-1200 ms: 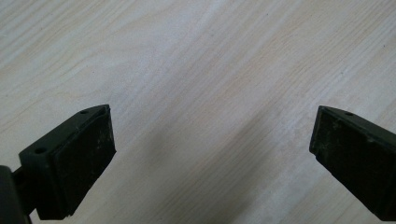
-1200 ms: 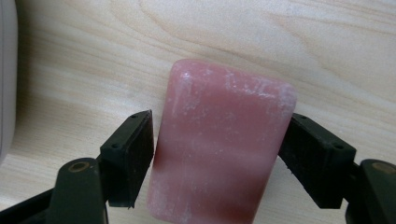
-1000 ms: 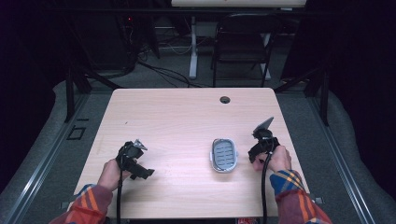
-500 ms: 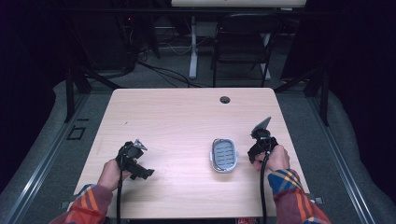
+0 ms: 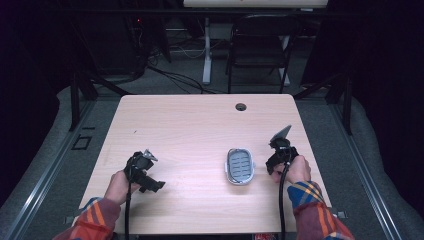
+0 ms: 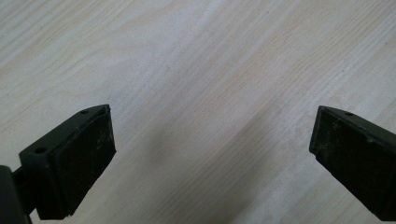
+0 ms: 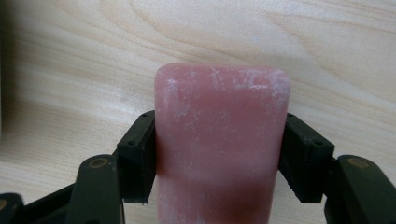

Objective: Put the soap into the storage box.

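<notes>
A pink bar of soap, dusted with white, lies on the pale wooden table between the jaws of my right gripper. The jaws have just been closing and both pads now press its sides. In the high view my right gripper sits near the table's right edge, just right of a grey oval soap dish with a slotted floor. My left gripper rests at the front left, open, and in its own view the left gripper has bare wood between its jaws.
A round cable hole sits near the table's far edge. A dark chair and a white desk leg stand beyond the table. Cables trail from both grippers over the front edge.
</notes>
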The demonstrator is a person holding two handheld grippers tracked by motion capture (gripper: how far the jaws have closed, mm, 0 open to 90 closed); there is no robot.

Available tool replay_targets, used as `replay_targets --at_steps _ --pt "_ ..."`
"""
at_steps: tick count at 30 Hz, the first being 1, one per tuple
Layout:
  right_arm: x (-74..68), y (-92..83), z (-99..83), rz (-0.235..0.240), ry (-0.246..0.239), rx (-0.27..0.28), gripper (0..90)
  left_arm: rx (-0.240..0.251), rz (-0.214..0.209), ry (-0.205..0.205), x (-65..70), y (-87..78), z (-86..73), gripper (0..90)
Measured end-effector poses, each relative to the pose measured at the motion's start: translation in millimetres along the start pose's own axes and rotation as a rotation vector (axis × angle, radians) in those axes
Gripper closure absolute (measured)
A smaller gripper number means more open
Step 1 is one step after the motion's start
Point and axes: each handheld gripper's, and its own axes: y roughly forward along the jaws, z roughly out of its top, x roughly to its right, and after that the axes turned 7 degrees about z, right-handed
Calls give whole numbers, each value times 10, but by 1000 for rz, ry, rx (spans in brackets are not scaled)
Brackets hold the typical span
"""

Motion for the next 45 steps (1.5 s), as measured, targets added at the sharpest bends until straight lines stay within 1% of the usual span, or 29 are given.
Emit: replay_targets --at_steps 1,2,5,6,7,8,9,10,11,12,13,14,16,17,19,21,22,24,25,28,29,31,34,35,37,39,41,43,45 --pt "4 -2 0 2 0 -2 369 0 -1 0 0 1 0 1" --pt "21 -14 3 5 -12 -20 369 -1 -1 0 -2 2 0 1" --pt "41 -25 -1 21 0 -9 370 -1 -1 0 -2 2 0 1" --pt "56 -50 1 20 -9 -21 370 0 -1 0 -1 2 0 2" --pt "51 -58 -4 27 6 -1 370 0 -1 0 -1 2 0 2" --pt "62 -82 -3 31 -6 -15 370 -2 0 1 -1 3 1 2" --pt "65 -96 -8 32 -4 -11 370 -3 0 3 -2 3 1 1" --pt "70 -117 -4 40 -11 -23 370 -3 0 4 -2 4 2 1" --pt "66 -120 -10 44 -5 -11 370 -3 0 3 -1 4 2 1" --pt "65 -129 -11 41 -8 -12 370 -3 -1 2 -1 4 1 2" --pt "66 -142 -8 36 -19 -28 370 -4 0 2 -2 4 0 2" --pt "60 -134 -14 35 -16 -23 370 -4 0 0 -2 4 -1 2" --pt "65 -157 -15 39 -27 -42 370 -2 0 1 -2 3 -1 2" --pt "54 -160 -19 45 -19 -31 370 -2 0 1 0 3 -1 2" --pt "50 -205 -18 40 -33 -40 370 -2 -1 2 1 4 1 2" --pt "42 -243 -28 41 -39 -31 370 0 0 3 3 6 4 2" --pt "33 -264 -33 51 -34 -19 370 0 0 3 4 6 5 2" --pt "33 -303 -34 52 -48 -22 370 0 1 6 5 5 6 2" --pt "22 -313 -40 50 -41 -8 370 0 1 5 5 5 5 1" --pt "18 -354 -47 52 -45 -1 370 0 -2 2 2 5 3 2" --pt "23 -376 -45 51 -54 -9 370 0 -2 2 3 6 4 2" --pt "7 -395 -53 56 -51 7 371 2 -1 2 7 9 6 2" --pt "-9 -447 -51 57 -67 1 370 1 -1 3 6 7 6 1" --pt "-22 -451 -58 59 -59 23 370 1 -2 2 3 7 4 1" --pt "-32 -488 -54 57 -72 14 371 1 -1 2 -1 5 3 2" --pt "-56 -493 -59 44 -72 27 371 1 0 2 -1 5 3 2" --pt "-60 -515 -51 43 -91 1 371 2 0 3 2 4 3 2" --pt "-85 -509 -61 47 -78 24 371 4 0 1 3 -1 -1 1" --pt "-98 -528 -62 43 -89 21 371 5 2 0 2 -7 -3 1"
